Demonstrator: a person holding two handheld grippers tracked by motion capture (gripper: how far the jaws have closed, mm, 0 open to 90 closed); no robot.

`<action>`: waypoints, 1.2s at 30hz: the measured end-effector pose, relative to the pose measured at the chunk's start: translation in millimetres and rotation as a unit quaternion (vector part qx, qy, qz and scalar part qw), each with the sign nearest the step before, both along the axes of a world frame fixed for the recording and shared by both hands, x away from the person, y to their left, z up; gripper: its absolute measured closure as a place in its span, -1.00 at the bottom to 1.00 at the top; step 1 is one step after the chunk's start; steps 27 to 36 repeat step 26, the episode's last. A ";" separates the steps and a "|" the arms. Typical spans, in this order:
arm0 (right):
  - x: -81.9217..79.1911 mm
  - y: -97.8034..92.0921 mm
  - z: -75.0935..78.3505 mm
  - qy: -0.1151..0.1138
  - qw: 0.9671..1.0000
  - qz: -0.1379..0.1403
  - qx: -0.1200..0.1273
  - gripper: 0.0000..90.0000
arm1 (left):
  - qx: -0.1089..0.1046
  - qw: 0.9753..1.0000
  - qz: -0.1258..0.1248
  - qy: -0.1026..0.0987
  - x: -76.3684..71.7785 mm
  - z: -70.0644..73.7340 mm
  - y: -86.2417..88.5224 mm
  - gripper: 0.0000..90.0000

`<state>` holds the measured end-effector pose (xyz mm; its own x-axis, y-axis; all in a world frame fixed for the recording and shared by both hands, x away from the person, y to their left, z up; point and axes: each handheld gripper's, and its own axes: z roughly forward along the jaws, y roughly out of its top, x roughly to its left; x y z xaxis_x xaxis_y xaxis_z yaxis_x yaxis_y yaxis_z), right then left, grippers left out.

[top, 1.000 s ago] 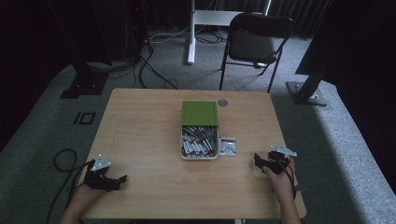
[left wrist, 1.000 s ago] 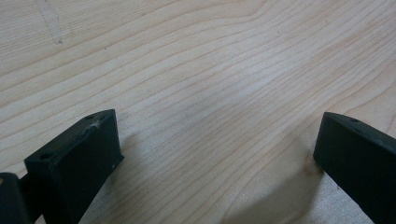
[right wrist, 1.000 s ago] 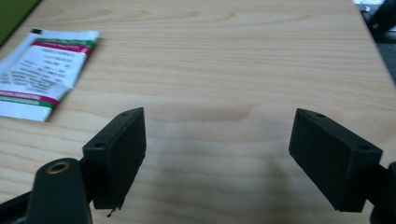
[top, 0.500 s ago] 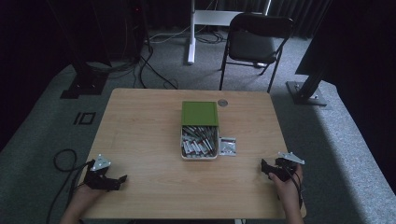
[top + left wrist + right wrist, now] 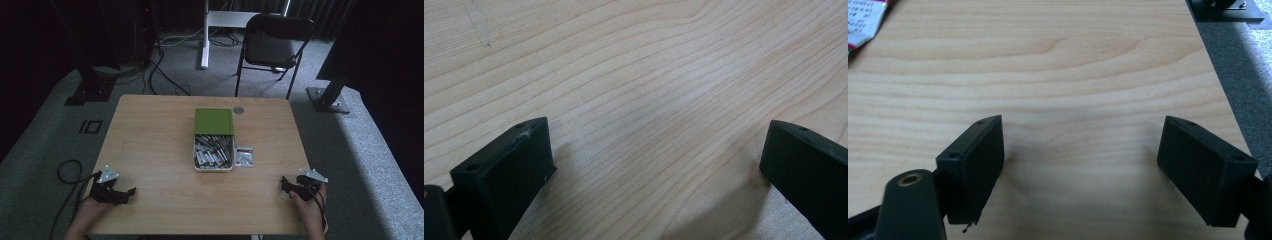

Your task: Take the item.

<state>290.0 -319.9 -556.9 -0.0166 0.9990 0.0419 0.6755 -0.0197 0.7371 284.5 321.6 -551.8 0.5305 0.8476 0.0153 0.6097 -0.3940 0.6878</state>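
We see a wooden counter (image 5: 160,140) with an open white box (image 5: 213,152) at its middle, full of small silvery pieces too small to make out. The box's green lid (image 5: 214,121) lies at its far end, touching it. A small clear packet (image 5: 244,156) sits just beside the box on its right, and a round dark disc (image 5: 238,110) rests near the lid's far right corner.

Our left gripper (image 5: 125,193) rests at the near left corner of the counter, its fingers (image 5: 506,172) spread wide over bare wood. Our right gripper (image 5: 286,184) rests at the near right edge, its fingers (image 5: 973,162) spread wide too, holding nothing. Both stand well apart from the box. A folding chair (image 5: 272,45) stands beyond the counter.
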 end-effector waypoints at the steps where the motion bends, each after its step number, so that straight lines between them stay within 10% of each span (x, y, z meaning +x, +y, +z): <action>1: -1.9 0.5 0.1 -0.001 1.000 0.001 0.005 -0.59 | 0.000 1.000 0.000 0.000 0.0 0.0 0.0 -0.97; 36: -12.2 6.0 -0.9 0.006 1.000 0.018 -0.011 -0.69 | 0.000 1.000 0.000 0.000 -0.1 0.0 0.0 -0.97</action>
